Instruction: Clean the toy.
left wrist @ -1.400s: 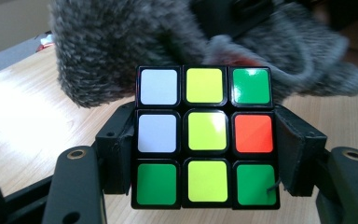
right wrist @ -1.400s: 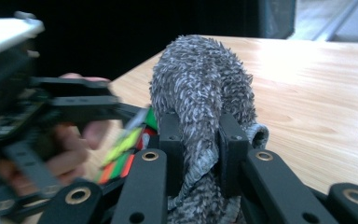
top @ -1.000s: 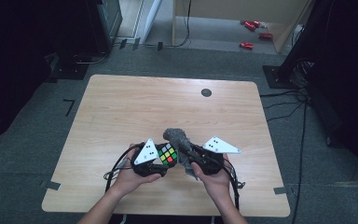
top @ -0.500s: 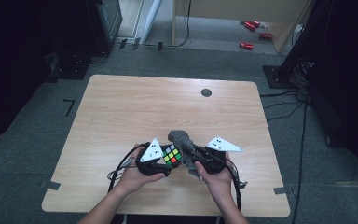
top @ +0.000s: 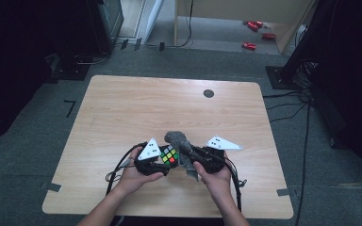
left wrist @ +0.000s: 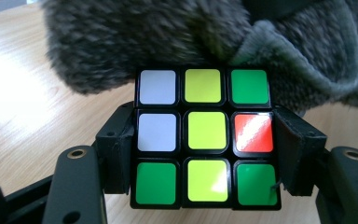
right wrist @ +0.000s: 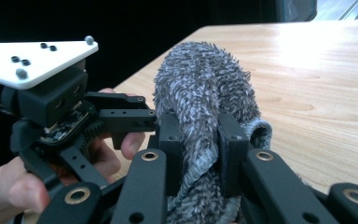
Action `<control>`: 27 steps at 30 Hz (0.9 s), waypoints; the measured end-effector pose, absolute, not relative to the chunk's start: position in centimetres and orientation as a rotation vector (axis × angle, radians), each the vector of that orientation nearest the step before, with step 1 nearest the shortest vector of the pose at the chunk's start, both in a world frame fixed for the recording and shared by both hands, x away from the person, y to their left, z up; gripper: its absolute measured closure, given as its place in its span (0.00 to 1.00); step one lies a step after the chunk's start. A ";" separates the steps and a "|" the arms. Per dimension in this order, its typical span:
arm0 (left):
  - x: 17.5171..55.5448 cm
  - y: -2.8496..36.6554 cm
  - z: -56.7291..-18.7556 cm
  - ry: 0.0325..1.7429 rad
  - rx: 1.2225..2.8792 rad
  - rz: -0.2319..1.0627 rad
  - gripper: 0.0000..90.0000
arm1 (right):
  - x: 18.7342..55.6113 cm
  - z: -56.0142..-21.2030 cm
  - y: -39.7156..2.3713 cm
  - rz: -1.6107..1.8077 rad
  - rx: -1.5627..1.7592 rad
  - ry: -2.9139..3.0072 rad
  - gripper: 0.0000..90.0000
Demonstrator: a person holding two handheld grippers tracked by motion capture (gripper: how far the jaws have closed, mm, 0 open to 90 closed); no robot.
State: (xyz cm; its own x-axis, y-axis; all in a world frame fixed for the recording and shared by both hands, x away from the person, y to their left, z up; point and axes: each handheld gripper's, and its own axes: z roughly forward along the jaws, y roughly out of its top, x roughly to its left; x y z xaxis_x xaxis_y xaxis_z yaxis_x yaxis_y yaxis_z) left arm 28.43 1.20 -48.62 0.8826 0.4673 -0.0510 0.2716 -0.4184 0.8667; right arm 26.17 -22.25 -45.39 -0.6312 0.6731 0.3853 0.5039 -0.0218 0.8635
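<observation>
The puzzle cube (left wrist: pixel 204 137) is held just above the near part of the tabletop (top: pixel 122 108), between the person's two hands. It is a scrambled three-by-three cube: the face turned to the left gripper view shows a yellow middle column, green corners along the bottom and at the top right, two white squares on the left and one red square at mid right.

Pressed against the far side of the cube is a grey fluffy cloth (right wrist: pixel 200 88), bunched into a wad. In the left gripper view the cloth lies along the cube's top edge and touches it. So the work looks to be wiping the cube, and it seems to be under way: cloth and cube are in contact, yet nothing shows which faces are already wiped. The near face of the cube is bare of cloth, so it, and probably the side faces covered by the pads, are left to do.

The left gripper (top: pixel 156 162) is clamped on the cube, its pads flat on the two side faces at the middle row. The right gripper (right wrist: pixel 200 140) is clamped on the cloth, jaws drawn close with the fabric pinched between them and a loose end hanging below, just right of the cube.
</observation>
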 end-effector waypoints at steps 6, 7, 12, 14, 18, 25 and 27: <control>29.1 1.2 -48.9 0.545 2.032 0.206 0.39 | 26.5 -46.1 -22.2 1.649 1.231 2.119 0.85; 29.2 1.1 -49.0 0.553 2.032 0.196 0.39 | 26.6 -46.2 -22.2 1.644 1.240 2.121 0.85; 28.5 0.8 -48.6 0.545 2.035 0.201 0.39 | 26.0 -45.2 -21.6 1.682 1.201 2.125 0.85; 28.0 0.8 -48.4 0.549 2.013 0.193 0.39 | 25.9 -44.7 -21.8 1.732 1.218 2.109 0.85; 27.8 1.2 -47.8 0.585 1.976 0.218 0.39 | 25.7 -44.8 -22.3 1.690 1.209 2.097 0.86; 27.5 1.2 -47.8 0.577 1.987 0.209 0.39 | 25.2 -43.8 -21.6 1.715 1.178 2.126 0.86; 27.2 0.7 -47.8 0.571 1.992 0.205 0.39 | 25.2 -43.5 -21.5 1.754 1.172 2.119 0.86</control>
State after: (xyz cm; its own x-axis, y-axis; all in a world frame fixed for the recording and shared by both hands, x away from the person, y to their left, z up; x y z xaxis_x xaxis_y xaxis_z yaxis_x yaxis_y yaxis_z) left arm 27.17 0.72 -47.83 0.8735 0.4766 -0.0990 0.3051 -0.3775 0.8743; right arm 25.22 -21.52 -43.50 -0.6830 0.6409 0.3504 0.4640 0.0101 0.8858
